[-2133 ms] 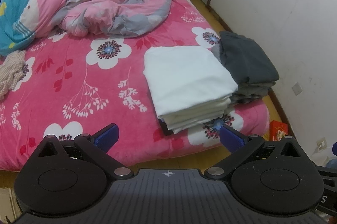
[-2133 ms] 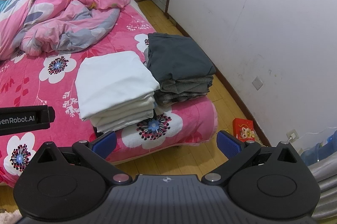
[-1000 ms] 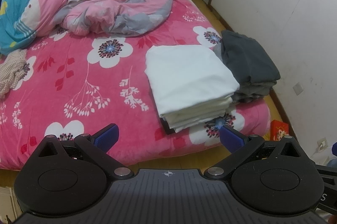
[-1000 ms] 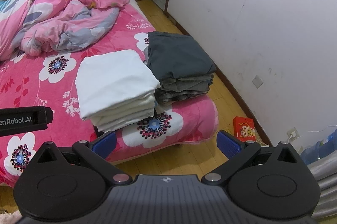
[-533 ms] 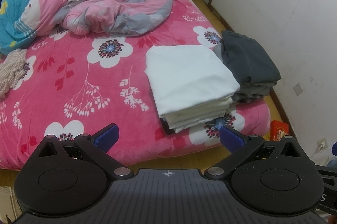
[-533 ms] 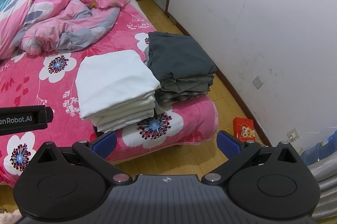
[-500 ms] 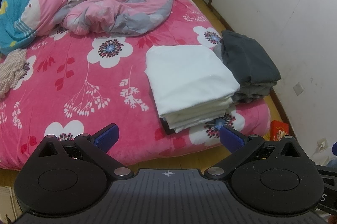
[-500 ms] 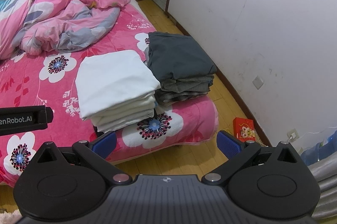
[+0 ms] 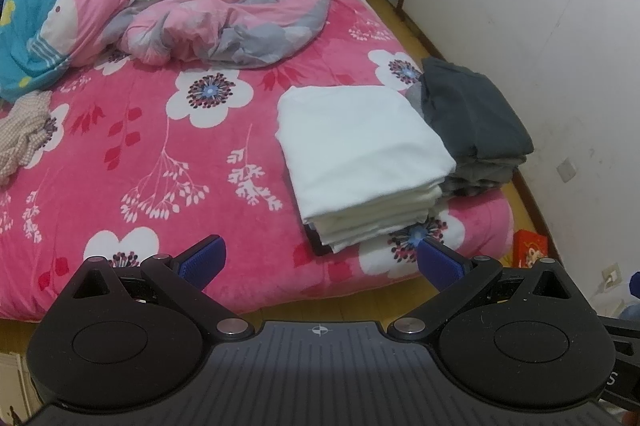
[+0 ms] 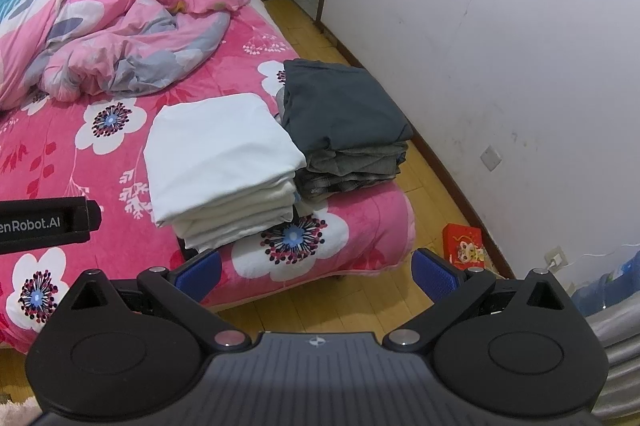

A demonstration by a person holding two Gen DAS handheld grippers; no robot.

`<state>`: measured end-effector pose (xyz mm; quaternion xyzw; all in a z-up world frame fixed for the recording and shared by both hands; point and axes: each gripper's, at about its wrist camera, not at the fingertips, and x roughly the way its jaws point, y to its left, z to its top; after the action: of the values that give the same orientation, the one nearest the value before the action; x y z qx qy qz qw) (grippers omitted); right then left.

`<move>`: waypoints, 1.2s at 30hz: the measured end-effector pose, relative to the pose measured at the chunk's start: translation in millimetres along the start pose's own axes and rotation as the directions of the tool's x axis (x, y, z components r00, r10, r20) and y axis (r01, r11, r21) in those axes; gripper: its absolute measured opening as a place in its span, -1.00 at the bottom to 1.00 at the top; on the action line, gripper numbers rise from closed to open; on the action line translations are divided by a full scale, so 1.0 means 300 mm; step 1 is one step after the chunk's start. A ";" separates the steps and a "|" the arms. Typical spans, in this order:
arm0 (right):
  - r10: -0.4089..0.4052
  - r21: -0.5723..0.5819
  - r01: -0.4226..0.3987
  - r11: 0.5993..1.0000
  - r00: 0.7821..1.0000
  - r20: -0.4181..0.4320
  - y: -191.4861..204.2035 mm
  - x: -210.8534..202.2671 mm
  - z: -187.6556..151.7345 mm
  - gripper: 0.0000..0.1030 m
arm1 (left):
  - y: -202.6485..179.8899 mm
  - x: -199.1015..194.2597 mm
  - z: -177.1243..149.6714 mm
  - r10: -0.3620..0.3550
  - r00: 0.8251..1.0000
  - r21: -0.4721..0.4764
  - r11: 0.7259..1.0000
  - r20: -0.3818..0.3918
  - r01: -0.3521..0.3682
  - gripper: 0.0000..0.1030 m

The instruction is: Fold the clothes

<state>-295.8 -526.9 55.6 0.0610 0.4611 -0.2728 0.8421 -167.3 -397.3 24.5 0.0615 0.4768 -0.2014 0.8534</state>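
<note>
Both hand-held grippers hang off the foot of the bed [image 9: 168,161], so this looks like the pause between garments. The left hand-held gripper [image 9: 318,260] and the right hand-held gripper [image 10: 316,272] each have their jaws spread wide with nothing between them. The folded work sits at centre right of the left view: a white stack [image 9: 360,153] touching a dark grey stack [image 9: 476,117] at the bed's right edge. A crumpled checked garment [image 9: 24,129] lies at the far left edge, well apart from the stacks. It is probably next, which calls for a leftward reach and a pinch on an edge to spread it flat. Compared with the earlier frames, almost nothing differs: stacks, bedding and open jaws are unchanged, with only a slight drift in framing.
</note>
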 end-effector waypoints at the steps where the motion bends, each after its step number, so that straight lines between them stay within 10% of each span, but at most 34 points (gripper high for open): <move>1: 0.001 -0.001 -0.001 1.000 1.000 0.000 0.001 0.000 0.000 1.00 | 0.000 0.000 0.000 0.001 1.000 0.000 1.000 0.000 -0.001 0.99; 36: 0.005 0.003 -0.005 1.000 1.000 -0.004 0.009 0.015 0.008 1.00 | 0.013 0.012 0.000 0.005 1.000 -0.011 1.000 -0.008 -0.005 0.99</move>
<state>-290.7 -527.2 53.0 0.0638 0.4624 -0.2712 0.8417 -164.0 -394.9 21.3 0.0585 0.4811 -0.1965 0.8523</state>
